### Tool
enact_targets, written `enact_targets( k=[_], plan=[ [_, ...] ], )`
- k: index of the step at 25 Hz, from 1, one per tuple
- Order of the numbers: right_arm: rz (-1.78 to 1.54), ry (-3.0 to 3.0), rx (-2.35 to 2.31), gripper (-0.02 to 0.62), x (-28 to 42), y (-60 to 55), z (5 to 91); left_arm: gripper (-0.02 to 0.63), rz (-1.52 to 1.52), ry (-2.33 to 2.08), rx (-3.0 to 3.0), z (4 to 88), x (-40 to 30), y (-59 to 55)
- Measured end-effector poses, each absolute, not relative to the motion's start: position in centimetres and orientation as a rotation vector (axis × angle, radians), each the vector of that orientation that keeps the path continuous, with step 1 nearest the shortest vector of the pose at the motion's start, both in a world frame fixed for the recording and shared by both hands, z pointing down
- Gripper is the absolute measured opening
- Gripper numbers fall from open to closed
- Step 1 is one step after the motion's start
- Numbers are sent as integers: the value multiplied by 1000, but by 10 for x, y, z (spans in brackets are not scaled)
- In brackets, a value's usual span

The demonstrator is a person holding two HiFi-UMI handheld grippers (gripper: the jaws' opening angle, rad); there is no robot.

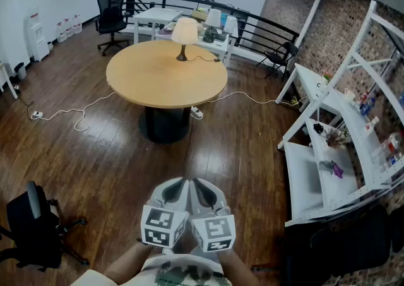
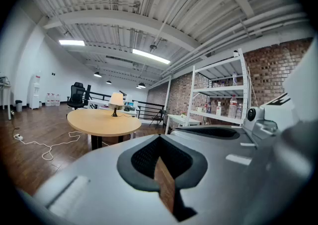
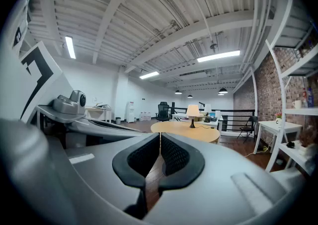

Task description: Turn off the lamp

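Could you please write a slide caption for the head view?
Both shut, the left gripper and right gripper face a lit lamp on the round table.

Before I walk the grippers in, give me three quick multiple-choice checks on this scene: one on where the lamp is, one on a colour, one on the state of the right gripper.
1. Where does the lamp stand?
A. On the round table, near its far edge
B. On the floor beside an office chair
C. On the white shelving

2. What colour is the round table's top?
A. White
B. Light wood
C. Black

3. How do the jaws of the right gripper stand?
A. Wide apart
B. Shut on the lamp's cord
C. Shut, with nothing between them

Answers:
1 A: the head view shows its base on the far side of the tabletop.
2 B: the top is a pale tan wood in every view.
3 C: the right gripper view shows the pads meeting, with nothing held.
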State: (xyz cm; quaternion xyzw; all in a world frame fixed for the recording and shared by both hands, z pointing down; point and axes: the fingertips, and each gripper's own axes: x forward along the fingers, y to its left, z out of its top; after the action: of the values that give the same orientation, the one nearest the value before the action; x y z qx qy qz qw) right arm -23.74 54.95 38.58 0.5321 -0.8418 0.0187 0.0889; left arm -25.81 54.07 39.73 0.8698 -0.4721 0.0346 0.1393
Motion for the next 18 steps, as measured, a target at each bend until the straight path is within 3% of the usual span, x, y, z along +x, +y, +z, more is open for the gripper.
enact_targets(
  k=[18],
  plan=[
    [110,-2527,1634,9,-193,487,390,-5,172,-1415,2544,401,-228,480]
  ],
)
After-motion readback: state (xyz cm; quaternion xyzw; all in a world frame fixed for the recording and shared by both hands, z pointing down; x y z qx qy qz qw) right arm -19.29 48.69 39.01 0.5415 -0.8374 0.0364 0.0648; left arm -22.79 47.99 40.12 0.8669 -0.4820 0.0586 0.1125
